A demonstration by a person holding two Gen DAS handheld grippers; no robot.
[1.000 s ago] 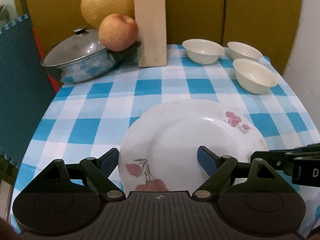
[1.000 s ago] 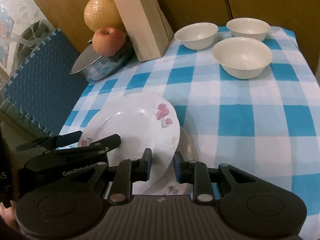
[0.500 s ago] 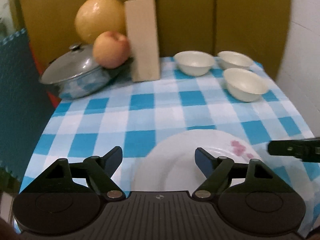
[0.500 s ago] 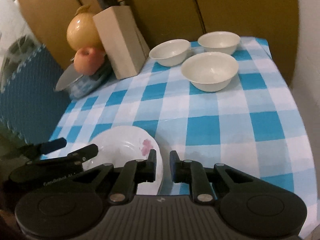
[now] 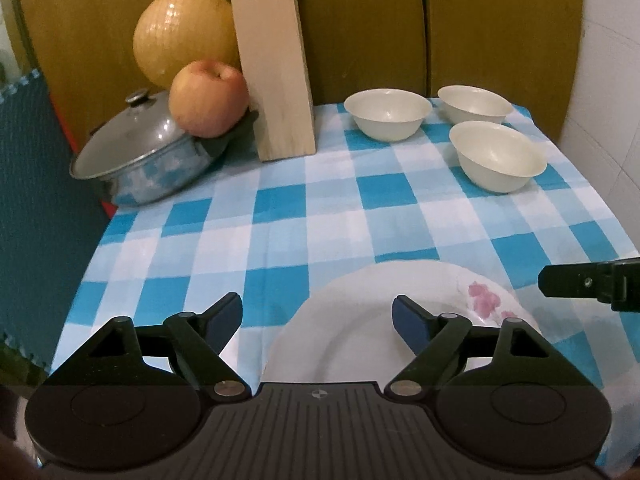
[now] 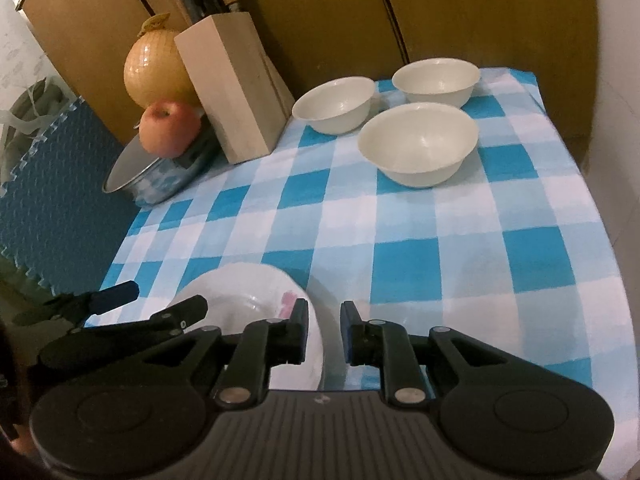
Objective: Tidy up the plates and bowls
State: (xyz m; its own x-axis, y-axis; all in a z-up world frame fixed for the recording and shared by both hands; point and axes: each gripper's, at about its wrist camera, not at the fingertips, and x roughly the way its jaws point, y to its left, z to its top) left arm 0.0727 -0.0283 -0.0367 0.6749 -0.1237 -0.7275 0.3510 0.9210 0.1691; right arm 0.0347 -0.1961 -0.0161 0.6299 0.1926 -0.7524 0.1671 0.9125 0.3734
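Observation:
A white plate (image 5: 360, 308) with pink flowers lies flat on the checked tablecloth, close in front of both grippers. My left gripper (image 5: 316, 304) hovers over the plate's left half. Its jaws stand wide and are opening a little, with nothing pressed between them. My right gripper (image 6: 324, 312) is at the plate's (image 6: 240, 292) right rim. Only a narrow gap separates its pads, and they press on nothing. The rim shows below that gap. One of its fingers (image 5: 568, 286) reaches in from the right. Three cream bowls (image 5: 388, 114) (image 5: 474, 104) (image 5: 498, 156) stand upright and apart at the back right.
A wooden knife block (image 5: 280, 72) stands at the back centre. Left of it are a lidded pot (image 5: 140, 152), an apple (image 5: 208, 98) on the pot's handle and a netted yellow melon (image 5: 184, 36). A blue foam mat (image 5: 40, 200) borders the table's left edge.
Both views have drawn back and tipped up, so the plate sits lower and smaller. The second plate seen under it earlier is out of sight. The right jaws have narrowed slightly.

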